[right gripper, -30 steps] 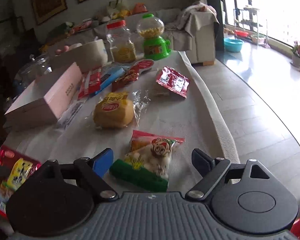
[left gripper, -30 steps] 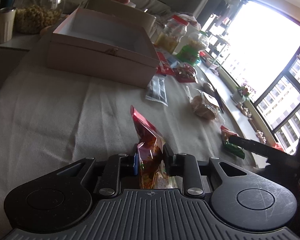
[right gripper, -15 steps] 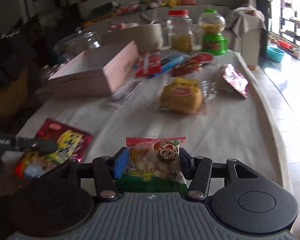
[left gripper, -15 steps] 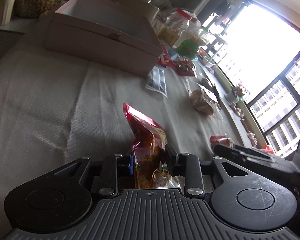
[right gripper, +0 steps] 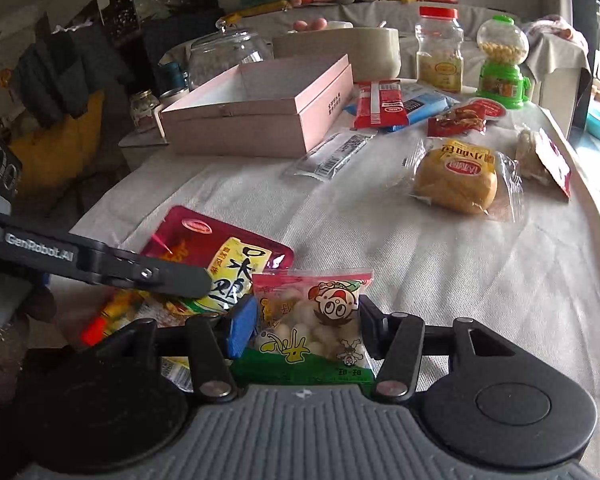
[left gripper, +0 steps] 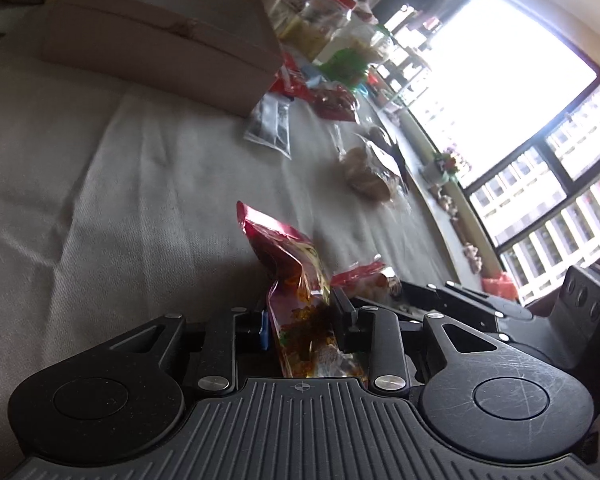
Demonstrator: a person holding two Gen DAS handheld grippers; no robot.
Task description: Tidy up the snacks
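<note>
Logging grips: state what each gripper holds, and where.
Left gripper pinches the glossy red foil snack pouch at its lower end. Right gripper clamps the small clear cartoon-face puff packet across its sides.

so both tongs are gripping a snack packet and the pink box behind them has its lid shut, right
Not quite. The pink box is open: the right wrist view shows its bare inside. The rest holds: the left tongs are shut on the red snack packet, and the right tongs on the green-and-red snack packet.

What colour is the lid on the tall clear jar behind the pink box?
Red. The jar lid shows best in the right wrist view, beside the green candy dispenser.
</note>
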